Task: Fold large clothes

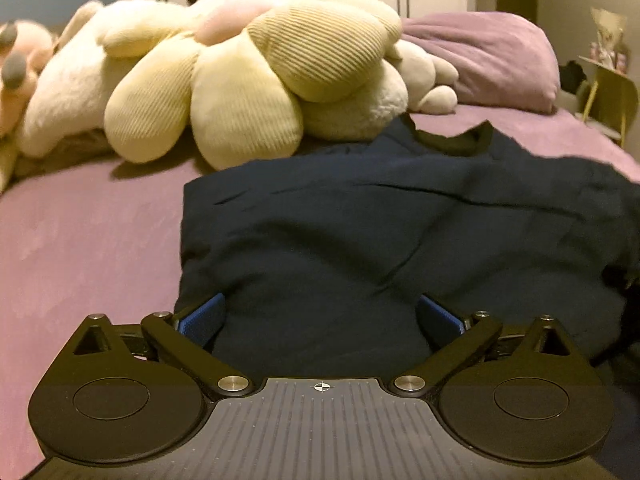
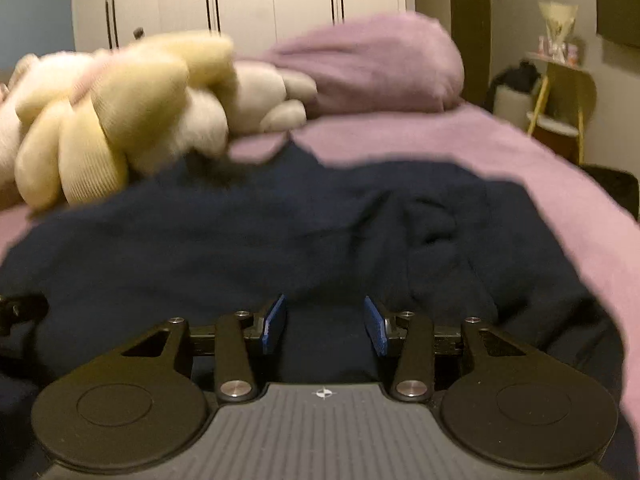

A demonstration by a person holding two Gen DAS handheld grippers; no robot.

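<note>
A large navy garment lies rumpled on the purple bed sheet, with its left edge folded straight. My left gripper hovers low over the near part of it, jaws wide open, and dark cloth shows between the blue pads. In the right wrist view the same navy garment spreads across the bed sheet. My right gripper is over its near edge with the jaws partly apart. Its blue pads stand clear of the cloth seen in the gap.
Cream and pink plush toys are piled at the head of the bed, touching the garment's far edge. A purple pillow lies to their right. White wardrobe doors stand behind. A yellow side table stands right of the bed.
</note>
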